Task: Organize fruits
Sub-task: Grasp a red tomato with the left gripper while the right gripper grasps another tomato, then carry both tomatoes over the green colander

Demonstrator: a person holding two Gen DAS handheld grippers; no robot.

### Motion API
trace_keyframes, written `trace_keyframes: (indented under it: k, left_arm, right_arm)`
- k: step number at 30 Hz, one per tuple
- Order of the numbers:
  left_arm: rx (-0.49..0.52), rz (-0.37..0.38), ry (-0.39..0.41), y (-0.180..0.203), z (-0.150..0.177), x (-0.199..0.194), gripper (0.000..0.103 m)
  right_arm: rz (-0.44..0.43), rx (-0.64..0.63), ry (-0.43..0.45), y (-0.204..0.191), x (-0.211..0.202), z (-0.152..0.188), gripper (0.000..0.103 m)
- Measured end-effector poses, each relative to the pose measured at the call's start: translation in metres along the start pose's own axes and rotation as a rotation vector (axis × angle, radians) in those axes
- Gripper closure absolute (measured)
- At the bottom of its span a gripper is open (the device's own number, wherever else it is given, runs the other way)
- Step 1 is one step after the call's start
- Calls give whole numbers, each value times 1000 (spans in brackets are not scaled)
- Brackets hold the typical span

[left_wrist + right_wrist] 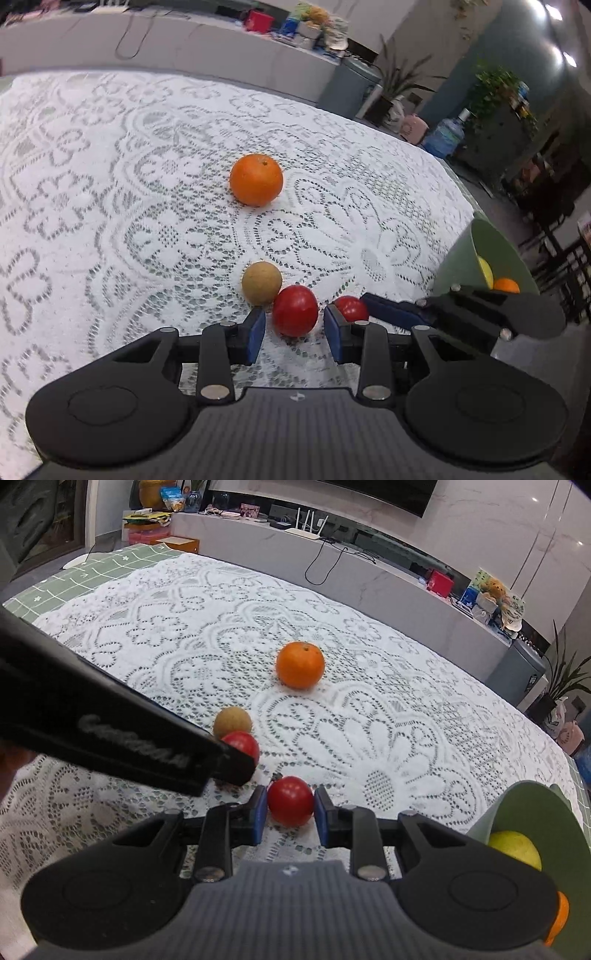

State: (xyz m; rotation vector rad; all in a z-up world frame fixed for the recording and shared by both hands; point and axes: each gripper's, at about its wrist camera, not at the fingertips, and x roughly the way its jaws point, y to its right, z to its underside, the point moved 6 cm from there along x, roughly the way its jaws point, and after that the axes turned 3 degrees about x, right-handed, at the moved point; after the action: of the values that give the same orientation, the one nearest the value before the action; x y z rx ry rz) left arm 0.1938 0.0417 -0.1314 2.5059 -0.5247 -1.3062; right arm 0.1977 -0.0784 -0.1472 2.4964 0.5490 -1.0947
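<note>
– Scanning left to right: what's on the surface [110,184]?
– White lace cloth over it. Far left of the group is a tan round fruit [261,283], touching the first red fruit [295,310] on its right.
– Left tongs [294,314]?
– Spread. The first red fruit sits between the blue pads [256,332] with a thin gap on each side. It's resting on the lace, not pinched.
– Anything behind that?
– One orange [256,180], alone near the middle of the cloth and well apart from the cluster.
– Right tongs [290,795]?
– Pinching the second red fruit [290,800]. Both pads are pressed on its sides. The fruit is low over the lace, just right of the first one. Can't tell if it's lifted.
– The two tools?
– Side by side. In the right wrist view the left tool crosses the picture's left side, its tip beside the first red fruit.
– Far right?
– Green bowl [524,794] at the surface's edge, near the right tongs. There's a yellow-green fruit [515,849] inside and another orange one [506,285] next to it.
</note>
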Motion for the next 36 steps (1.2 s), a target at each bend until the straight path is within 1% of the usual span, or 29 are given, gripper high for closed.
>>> trace_keyframes:
  k: [2,4,6,9,12,14,21,24,28,32,36]
  left_arm:
    - [-10,-16,10,1,0,2,64]
    - [-4,-50,18,2,0,4,64]
    - [4,-67,31,3,1,6,64]
    - [12,-77,38,4,0,7,66]
    - [25,-75,39,6,0,7,72]
    - [30,-79,38,7,0,6,73]
    - [11,-77,46,5,0,0,73]
    - [11,-73,74,7,-2,-12,73]
    - [13,-84,124,9,-2,-32,73]
    - [13,-110,159,12,0,-50,73]
    - [43,-131,188,22,-1,-64,73]
  right_arm:
    - [3,-6,0,-1,0,0,79]
    - [5,-10,1,-2,0,0,79]
    - [6,-10,0,-2,0,0,79]
    - [11,-12,-8,-3,1,1,76]
    - [11,-5,-15,-2,1,3,75]
    - [5,7,-19,-1,2,3,78]
    - [-6,31,-16,1,0,4,79]
    - [-12,53,10,4,-8,2,79]
    - [-19,82,71,6,-25,-1,79]
    - [-27,104,142,7,-48,-2,79]
    - [-18,110,194,7,-69,-4,79]
